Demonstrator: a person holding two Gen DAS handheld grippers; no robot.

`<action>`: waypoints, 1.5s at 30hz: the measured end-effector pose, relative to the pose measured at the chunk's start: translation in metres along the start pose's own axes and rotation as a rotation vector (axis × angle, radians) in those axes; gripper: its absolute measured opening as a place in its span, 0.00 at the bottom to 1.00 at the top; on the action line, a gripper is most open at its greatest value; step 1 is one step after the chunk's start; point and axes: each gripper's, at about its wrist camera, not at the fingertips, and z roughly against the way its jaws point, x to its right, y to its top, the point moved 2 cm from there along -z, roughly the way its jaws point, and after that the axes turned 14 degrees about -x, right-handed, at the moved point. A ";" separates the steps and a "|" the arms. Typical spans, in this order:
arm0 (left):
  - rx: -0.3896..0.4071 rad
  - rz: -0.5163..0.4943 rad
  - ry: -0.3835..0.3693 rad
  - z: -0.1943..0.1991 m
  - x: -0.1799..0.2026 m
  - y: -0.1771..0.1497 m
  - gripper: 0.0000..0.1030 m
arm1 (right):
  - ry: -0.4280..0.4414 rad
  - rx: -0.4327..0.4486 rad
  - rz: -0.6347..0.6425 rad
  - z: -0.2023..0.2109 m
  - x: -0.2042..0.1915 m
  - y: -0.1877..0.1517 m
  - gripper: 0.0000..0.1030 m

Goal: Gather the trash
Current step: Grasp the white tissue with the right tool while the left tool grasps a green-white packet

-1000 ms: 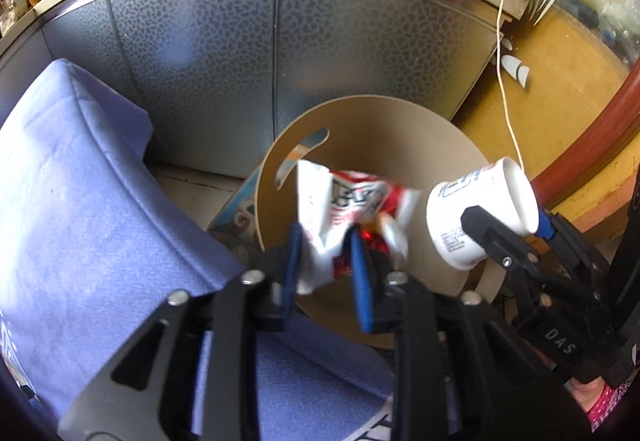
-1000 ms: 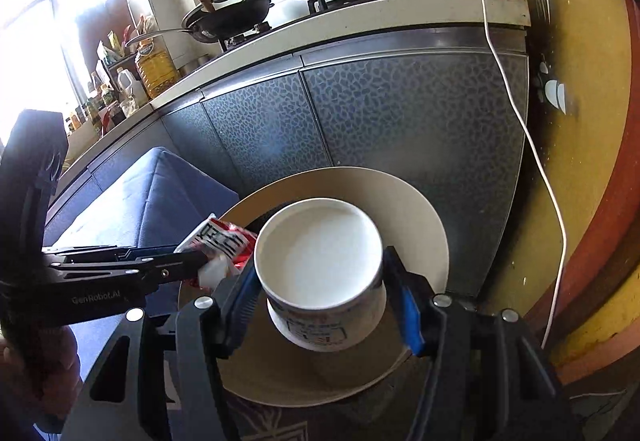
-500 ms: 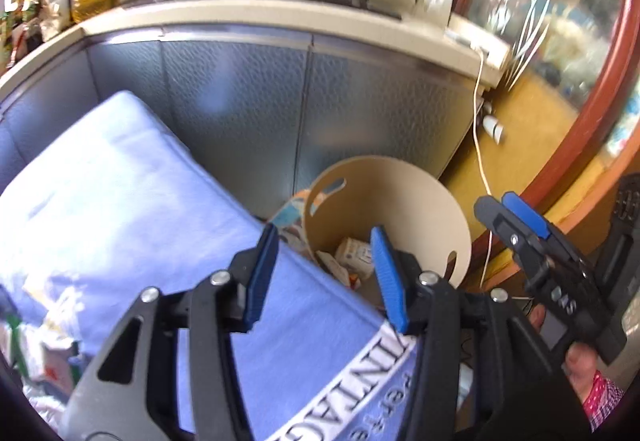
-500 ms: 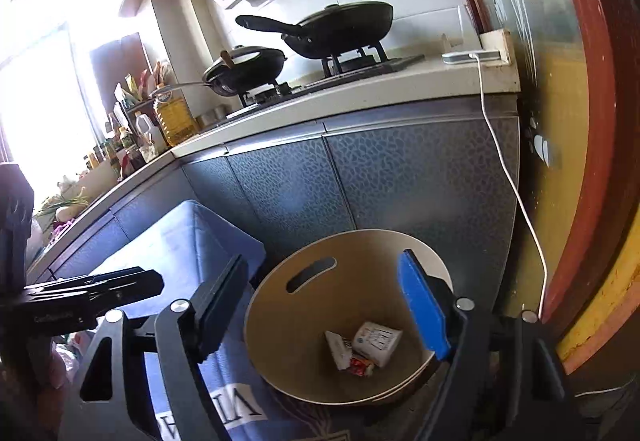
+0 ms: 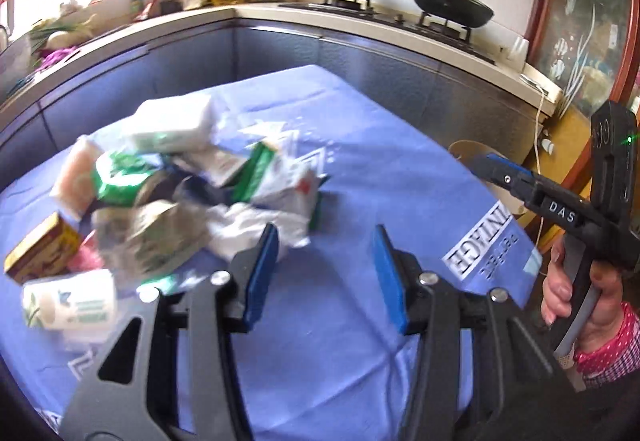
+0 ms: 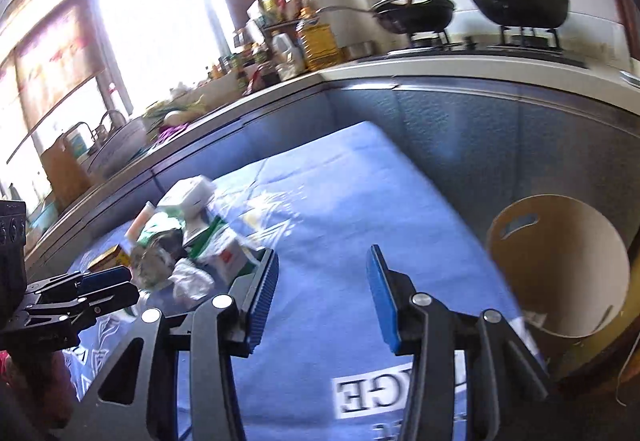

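Here, crumpled wrappers and cartons (image 5: pixel 180 197) on smooth blue cloth (image 5: pixel 360 169).

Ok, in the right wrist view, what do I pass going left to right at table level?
left gripper → trash pile → open right gripper over the blue cloth → tan bin past the table's right edge.

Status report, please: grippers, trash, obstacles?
Left gripper, right gripper: open, empty. Mixed pile of crumpled wrappers and cartons on blue cloth. Nothing blocking.
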 end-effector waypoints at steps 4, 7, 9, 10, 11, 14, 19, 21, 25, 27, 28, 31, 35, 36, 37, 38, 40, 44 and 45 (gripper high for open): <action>-0.024 0.095 0.018 0.013 -0.052 -0.032 0.45 | 0.083 -0.137 0.086 -0.045 -0.058 0.004 0.45; -0.022 0.126 0.014 0.019 -0.073 -0.049 0.45 | 0.170 -0.208 0.099 -0.068 -0.094 0.004 0.45; -0.008 0.140 -0.003 0.024 -0.080 -0.056 0.45 | 0.167 -0.223 0.124 -0.077 -0.111 0.000 0.45; -0.003 0.145 -0.012 0.025 -0.083 -0.058 0.45 | 0.162 -0.233 0.130 -0.082 -0.117 0.001 0.45; -0.001 0.148 -0.021 0.025 -0.084 -0.060 0.45 | 0.173 -0.250 0.125 -0.088 -0.120 0.002 0.45; -0.005 0.154 -0.044 0.022 -0.085 -0.063 0.45 | 0.208 -0.304 0.090 -0.104 -0.122 0.004 0.45; -0.008 0.155 -0.058 0.018 -0.085 -0.059 0.45 | 0.262 -0.366 0.085 -0.120 -0.128 -0.001 0.24; -0.006 0.158 -0.055 0.017 -0.089 -0.053 0.50 | 0.263 -0.375 0.092 -0.120 -0.127 -0.005 0.06; 0.015 0.130 0.015 0.018 -0.095 -0.028 0.66 | 0.245 -0.316 0.054 -0.099 -0.116 -0.007 0.02; 0.005 0.101 0.068 0.011 -0.097 -0.012 0.68 | 0.222 -0.269 0.035 -0.082 -0.106 -0.009 0.02; -0.008 0.089 0.081 0.005 -0.099 -0.004 0.68 | 0.210 -0.249 0.033 -0.074 -0.102 -0.010 0.02; -0.042 0.050 0.101 -0.013 -0.097 0.018 0.68 | 0.174 -0.220 0.038 -0.057 -0.092 -0.016 0.02; -0.094 -0.058 0.112 -0.035 -0.078 0.032 0.68 | 0.133 -0.218 0.052 -0.049 -0.082 -0.024 0.02; -0.107 -0.086 0.121 -0.039 -0.073 0.033 0.68 | 0.130 -0.209 0.048 -0.048 -0.080 -0.026 0.02; -0.122 -0.107 0.133 -0.044 -0.070 0.033 0.68 | 0.136 -0.196 0.042 -0.045 -0.074 -0.028 0.03; -0.138 -0.120 0.147 -0.049 -0.068 0.033 0.68 | 0.151 -0.186 0.030 -0.045 -0.070 -0.030 0.04; -0.176 -0.125 0.156 -0.060 -0.068 0.033 0.68 | 0.200 -0.199 0.006 -0.050 -0.066 -0.033 0.05; -0.236 -0.109 0.173 -0.080 -0.074 0.034 0.62 | 0.312 -0.256 -0.013 -0.058 -0.069 -0.039 0.65; -0.247 -0.099 0.168 -0.083 -0.076 0.034 0.57 | 0.343 -0.245 -0.028 -0.057 -0.069 -0.039 0.71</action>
